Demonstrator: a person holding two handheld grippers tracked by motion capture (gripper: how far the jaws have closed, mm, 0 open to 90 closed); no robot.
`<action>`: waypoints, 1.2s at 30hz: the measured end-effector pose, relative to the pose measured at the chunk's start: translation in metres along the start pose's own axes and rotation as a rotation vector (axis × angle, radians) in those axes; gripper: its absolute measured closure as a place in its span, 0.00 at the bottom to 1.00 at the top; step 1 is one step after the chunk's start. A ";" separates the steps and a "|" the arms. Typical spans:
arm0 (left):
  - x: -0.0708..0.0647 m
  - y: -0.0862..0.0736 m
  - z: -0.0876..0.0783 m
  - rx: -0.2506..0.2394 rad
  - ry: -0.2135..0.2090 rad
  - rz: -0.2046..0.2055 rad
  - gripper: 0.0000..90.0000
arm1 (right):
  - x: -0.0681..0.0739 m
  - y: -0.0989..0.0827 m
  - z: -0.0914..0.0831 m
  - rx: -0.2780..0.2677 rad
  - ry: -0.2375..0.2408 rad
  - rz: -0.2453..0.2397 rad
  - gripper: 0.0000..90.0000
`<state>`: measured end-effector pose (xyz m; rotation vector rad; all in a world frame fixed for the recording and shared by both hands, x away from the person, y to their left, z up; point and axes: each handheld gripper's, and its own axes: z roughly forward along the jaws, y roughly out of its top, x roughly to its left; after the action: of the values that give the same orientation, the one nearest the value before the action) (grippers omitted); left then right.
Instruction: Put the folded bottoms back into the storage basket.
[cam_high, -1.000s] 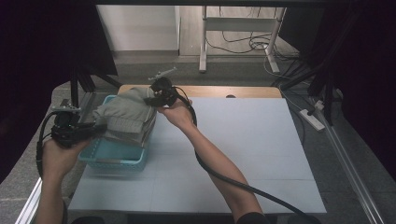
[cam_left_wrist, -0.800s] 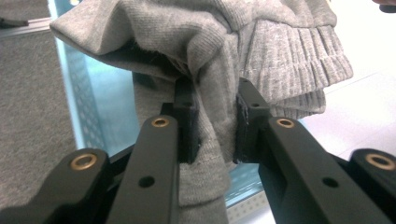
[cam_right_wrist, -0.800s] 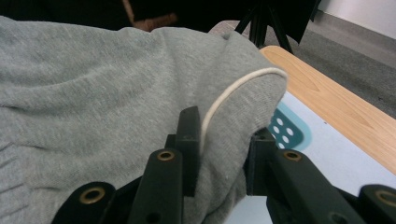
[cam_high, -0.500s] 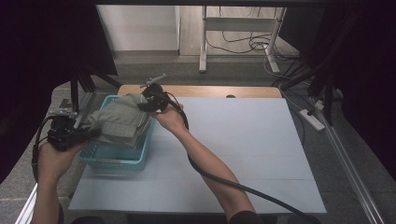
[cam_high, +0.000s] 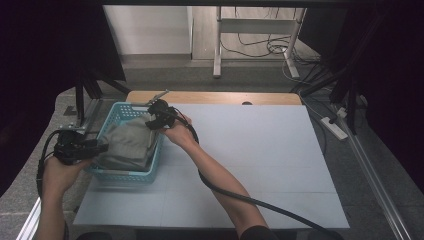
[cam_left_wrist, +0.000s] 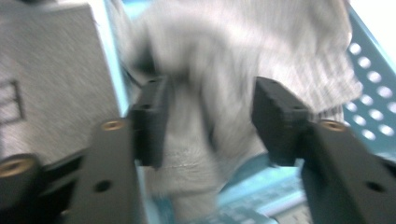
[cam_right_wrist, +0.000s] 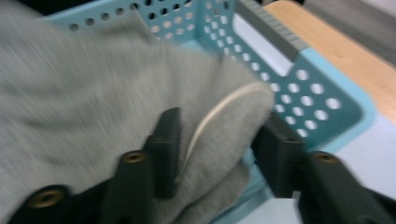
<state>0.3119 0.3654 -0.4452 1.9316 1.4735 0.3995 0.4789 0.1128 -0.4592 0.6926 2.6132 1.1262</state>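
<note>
Left gripper (cam_high: 87, 148): held in the person's left hand (cam_high: 60, 172) at the near-left corner of the basket; in its own view (cam_left_wrist: 209, 121) the jaws stand apart with grey cloth lying between them, the left jaw touching the fabric, a gap showing beside the right jaw; not clamped.
Right gripper (cam_high: 156, 120): held in the person's right hand (cam_high: 181, 134) at the far-right rim of the basket; in its own view (cam_right_wrist: 219, 140) the jaws stand apart with a rounded fold of the cloth between them; whether the pads press the fabric cannot be told through the blur.
Grey cloth (cam_high: 127, 142): bunched inside the basket, lying between the two grippers; ribbed knit in the left gripper view (cam_left_wrist: 243, 56); a pale seam line runs along the fold just ahead of the right jaws (cam_right_wrist: 93, 93).
Basket (cam_high: 131, 175): light blue plastic with perforated walls, just ahead of both grippers, on the left part of the table; wall holes and a handle slot lie beyond the right jaws (cam_right_wrist: 308, 93).
Table (cam_high: 260, 150): pale blue-white top, to the right of the right gripper; wooden edge on the far side.
Cable (cam_high: 250, 200): black, trailing from the right gripper along the forearm toward the near table edge.
</note>
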 end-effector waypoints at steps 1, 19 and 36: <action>0.001 0.000 -0.001 -0.015 -0.003 0.001 0.41 | -0.002 -0.001 0.000 -0.008 -0.005 0.003 0.48; -0.017 0.009 0.013 -0.034 -0.093 0.031 0.11 | -0.012 -0.004 -0.023 -0.047 -0.016 0.018 0.22; -0.033 0.017 0.022 -0.018 -0.175 0.036 0.00 | -0.012 -0.011 -0.047 -0.069 0.038 0.024 0.11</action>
<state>0.3272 0.3247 -0.4448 1.9292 1.3205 0.2517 0.4685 0.0705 -0.4346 0.6966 2.5896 1.2419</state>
